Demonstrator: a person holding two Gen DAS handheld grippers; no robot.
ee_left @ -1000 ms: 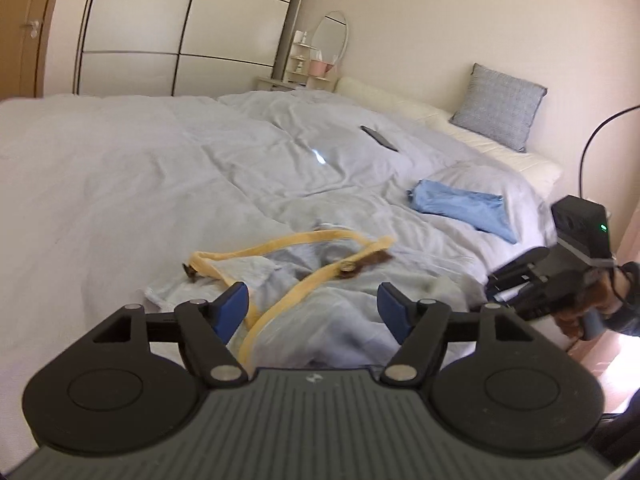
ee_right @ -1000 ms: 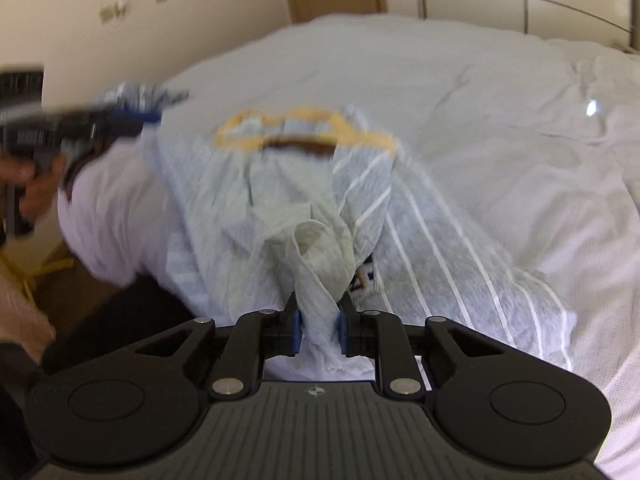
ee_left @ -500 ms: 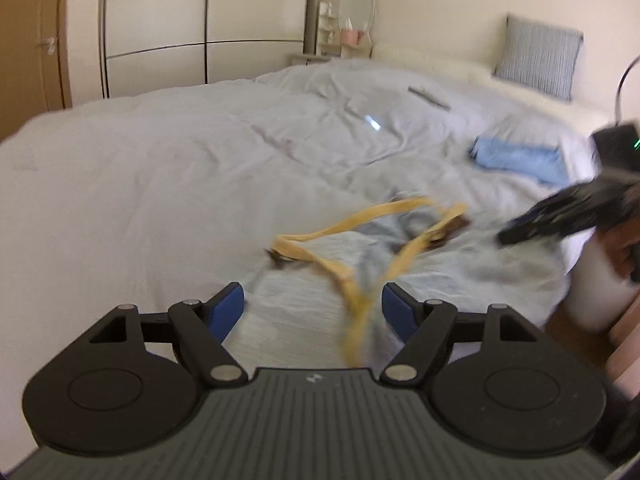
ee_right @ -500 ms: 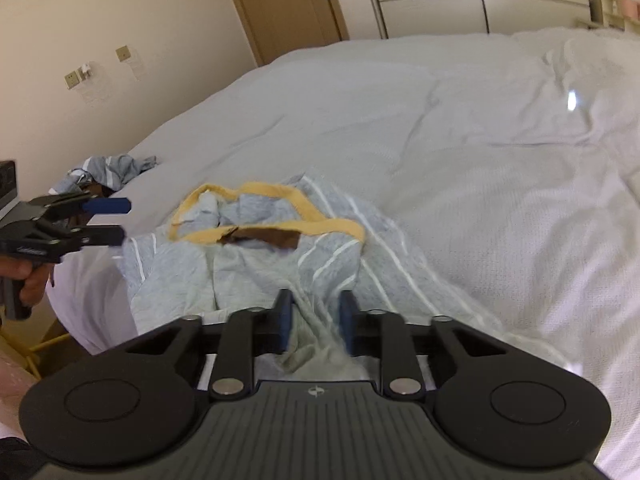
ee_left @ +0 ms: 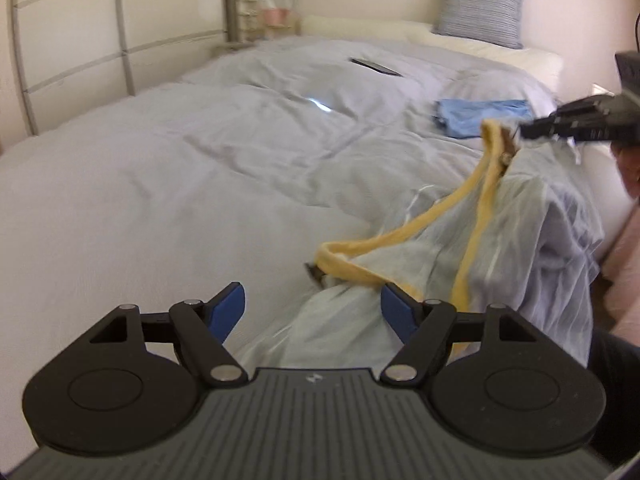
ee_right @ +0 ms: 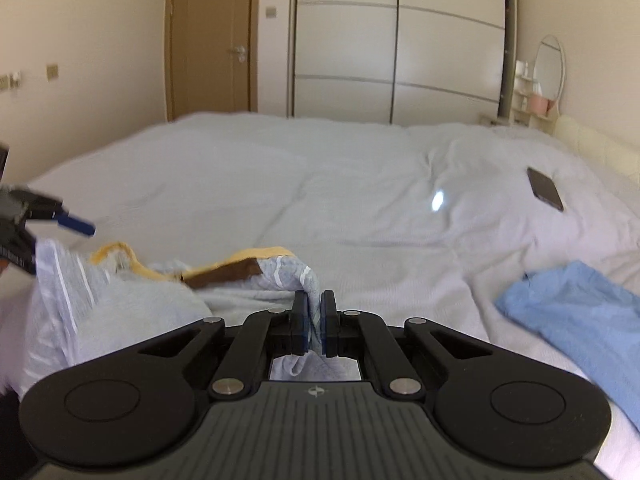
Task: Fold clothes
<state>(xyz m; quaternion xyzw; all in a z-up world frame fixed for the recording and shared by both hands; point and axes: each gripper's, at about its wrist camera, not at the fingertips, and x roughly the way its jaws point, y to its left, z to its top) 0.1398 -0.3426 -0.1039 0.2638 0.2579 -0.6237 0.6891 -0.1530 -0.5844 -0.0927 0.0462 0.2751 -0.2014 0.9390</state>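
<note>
Grey striped garment with yellow trim hangs over the bed edge, clamped by the right hand-held gripper; the wide-open left hand-held gripper should grab the opposite edge, evenly.

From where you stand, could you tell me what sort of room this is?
Most likely a home bedroom: a wide bed under a pale duvet, a pillow at its head, and a tall wardrobe beside a door.
</note>
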